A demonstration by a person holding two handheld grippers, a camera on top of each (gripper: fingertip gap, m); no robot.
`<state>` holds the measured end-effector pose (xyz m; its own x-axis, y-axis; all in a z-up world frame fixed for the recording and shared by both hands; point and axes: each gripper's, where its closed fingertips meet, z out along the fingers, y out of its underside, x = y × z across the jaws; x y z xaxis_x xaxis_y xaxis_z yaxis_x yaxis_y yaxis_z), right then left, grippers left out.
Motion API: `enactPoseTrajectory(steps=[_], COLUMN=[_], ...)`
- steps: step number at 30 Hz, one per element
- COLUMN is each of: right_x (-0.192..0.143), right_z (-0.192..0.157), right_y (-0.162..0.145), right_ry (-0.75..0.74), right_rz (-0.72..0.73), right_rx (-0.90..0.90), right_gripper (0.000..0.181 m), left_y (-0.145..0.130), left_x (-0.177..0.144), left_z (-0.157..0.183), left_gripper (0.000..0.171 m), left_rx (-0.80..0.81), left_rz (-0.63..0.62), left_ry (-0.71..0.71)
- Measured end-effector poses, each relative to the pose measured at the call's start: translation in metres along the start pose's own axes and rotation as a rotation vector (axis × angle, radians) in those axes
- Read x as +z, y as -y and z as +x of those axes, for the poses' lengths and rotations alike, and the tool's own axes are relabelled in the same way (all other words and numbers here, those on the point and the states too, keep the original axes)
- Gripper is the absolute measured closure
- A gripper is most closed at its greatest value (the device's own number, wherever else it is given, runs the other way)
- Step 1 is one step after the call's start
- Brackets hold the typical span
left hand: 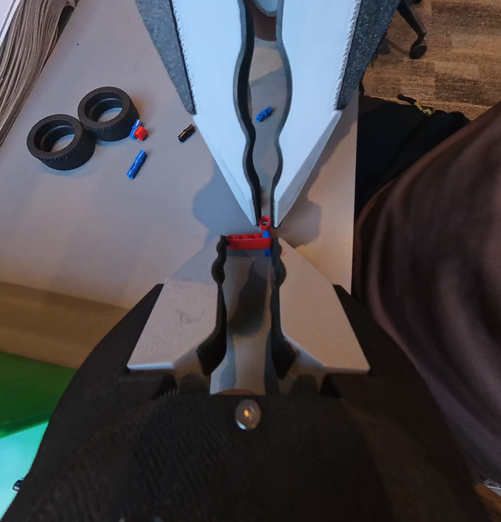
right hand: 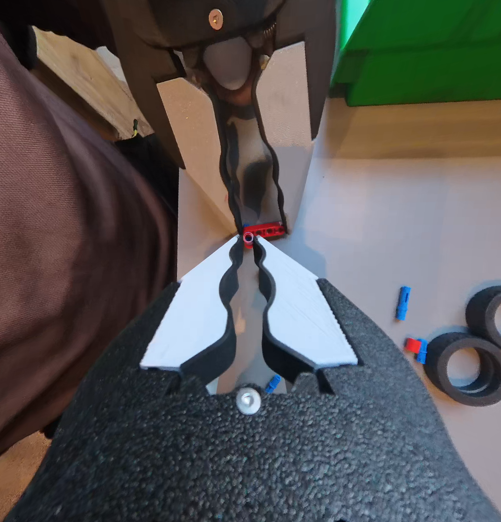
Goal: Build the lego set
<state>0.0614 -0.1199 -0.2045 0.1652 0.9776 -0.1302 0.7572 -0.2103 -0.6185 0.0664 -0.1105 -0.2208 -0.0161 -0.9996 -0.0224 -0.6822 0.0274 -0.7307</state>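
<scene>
In the left wrist view, a green bin (left hand: pixel 23 395) sits at the far left edge, its inside hidden. Next come two black tyres (left hand: pixel 82 127) lying touching each other on the grey table (left hand: pixel 102 226), with a small red-and-blue connector (left hand: pixel 138 131) touching the nearer tyre, a blue pin (left hand: pixel 136 163) just below it, and a black pin (left hand: pixel 185 132) a little to the right. At centre, the left gripper (left hand: pixel 248 244) is closed across the ends of a red beam (left hand: pixel 248 241), which spans the gap between its fingertips. The right gripper (left hand: pixel 265 224), coming in from opposite, is pinched narrowly on a small red bush (left hand: pixel 265 221) that sits at the beam's right end on a blue pin (another loose blue pin (left hand: pixel 263 113) shows between its fingers, lying on the table). A brown-sleeved arm (left hand: pixel 441 282) fills the right.

In the right wrist view, the right gripper (right hand: pixel 248 240) meets the left gripper (right hand: pixel 262 230) at the beam (right hand: pixel 265 231); the bin (right hand: pixel 427 56) stands top right, contents unseen.
</scene>
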Motion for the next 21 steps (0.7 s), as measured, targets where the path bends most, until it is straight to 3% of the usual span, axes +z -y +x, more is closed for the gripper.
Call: enactPoseTrajectory(steps=[21], right_x=[-0.003], right_z=[0.003], right_y=[-0.006], right_ry=[-0.039], right_rz=[-0.017], right_rx=[-0.003], right_gripper=[0.176], left_y=[0.0], left_x=[0.0], left_z=[0.0], left_gripper=[0.141], left_rx=[-0.007], left_rz=[0.001], left_ry=[-0.004])
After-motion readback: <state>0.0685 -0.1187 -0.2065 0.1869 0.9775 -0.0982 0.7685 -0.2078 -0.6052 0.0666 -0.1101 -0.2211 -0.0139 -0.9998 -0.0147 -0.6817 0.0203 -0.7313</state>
